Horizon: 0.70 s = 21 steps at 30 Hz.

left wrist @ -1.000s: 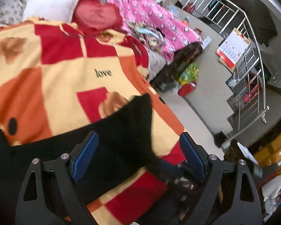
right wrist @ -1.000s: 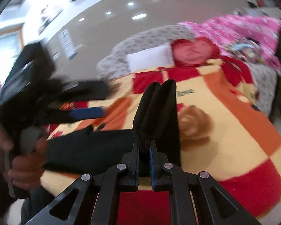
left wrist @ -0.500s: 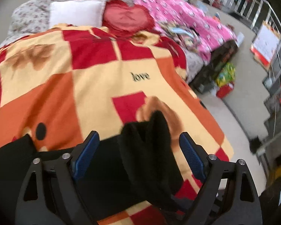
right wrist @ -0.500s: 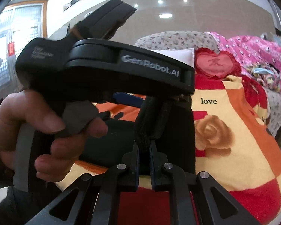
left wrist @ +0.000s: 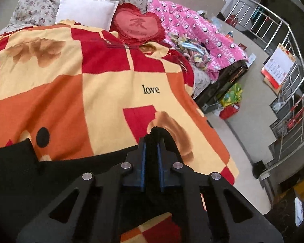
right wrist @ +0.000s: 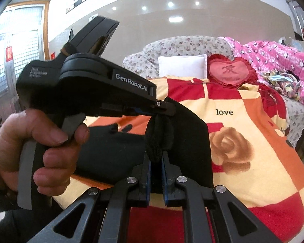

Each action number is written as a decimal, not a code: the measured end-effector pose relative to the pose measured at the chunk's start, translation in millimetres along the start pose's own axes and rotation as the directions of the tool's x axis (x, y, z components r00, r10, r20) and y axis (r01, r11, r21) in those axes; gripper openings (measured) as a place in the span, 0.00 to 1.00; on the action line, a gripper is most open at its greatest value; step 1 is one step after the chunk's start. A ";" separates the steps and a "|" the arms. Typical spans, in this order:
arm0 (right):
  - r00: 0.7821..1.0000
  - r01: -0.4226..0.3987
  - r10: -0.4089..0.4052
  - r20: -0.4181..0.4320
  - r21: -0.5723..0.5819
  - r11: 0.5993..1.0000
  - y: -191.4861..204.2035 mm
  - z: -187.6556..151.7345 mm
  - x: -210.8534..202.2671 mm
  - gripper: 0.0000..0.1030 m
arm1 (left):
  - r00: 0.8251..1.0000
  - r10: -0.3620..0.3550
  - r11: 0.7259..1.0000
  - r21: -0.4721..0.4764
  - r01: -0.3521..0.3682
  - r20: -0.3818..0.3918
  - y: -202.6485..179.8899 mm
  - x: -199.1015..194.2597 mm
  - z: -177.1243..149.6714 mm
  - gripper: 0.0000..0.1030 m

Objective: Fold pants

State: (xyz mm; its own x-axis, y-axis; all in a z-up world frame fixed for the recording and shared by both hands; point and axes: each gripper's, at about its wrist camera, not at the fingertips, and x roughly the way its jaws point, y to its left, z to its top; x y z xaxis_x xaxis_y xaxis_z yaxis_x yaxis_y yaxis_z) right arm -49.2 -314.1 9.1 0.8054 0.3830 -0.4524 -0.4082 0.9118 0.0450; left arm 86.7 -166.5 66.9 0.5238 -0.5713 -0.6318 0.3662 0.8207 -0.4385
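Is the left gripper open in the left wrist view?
No: the left gripper has just closed, its blue pads pinching the black pants.

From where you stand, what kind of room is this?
Most likely a lived-in room of a home, used for sitting or sleeping. A checked blanket reading "love" covers a couch or bed, a white pillow and a heart cushion lie at its head, and a stair railing runs alongside.

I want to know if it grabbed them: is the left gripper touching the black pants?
Touching. The left wrist view shows the left gripper shut on a bunched fold of the pants, blue pads pressing both sides.
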 end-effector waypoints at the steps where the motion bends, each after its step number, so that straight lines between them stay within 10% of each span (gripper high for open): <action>1: 1.000 -0.007 0.007 0.009 0.004 1.000 4.2 0.8 -0.2 0.08 | 1.000 -0.009 1.000 0.005 0.009 0.008 3.9 -5.9 2.6 0.08; 21: 0.991 -0.129 0.128 -0.023 -0.031 0.991 137.7 5.9 60.9 0.08 | 0.999 0.023 0.998 -0.064 -0.021 0.035 134.1 -77.1 -18.4 0.08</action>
State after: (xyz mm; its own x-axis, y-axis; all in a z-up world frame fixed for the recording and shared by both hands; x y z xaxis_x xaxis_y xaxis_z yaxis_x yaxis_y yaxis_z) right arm -53.8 -164.4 -7.0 0.7364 0.4934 -0.4629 -0.5221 0.8496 0.0750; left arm 81.3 -12.4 45.0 0.5589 -0.5521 -0.6187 0.3055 0.8307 -0.4654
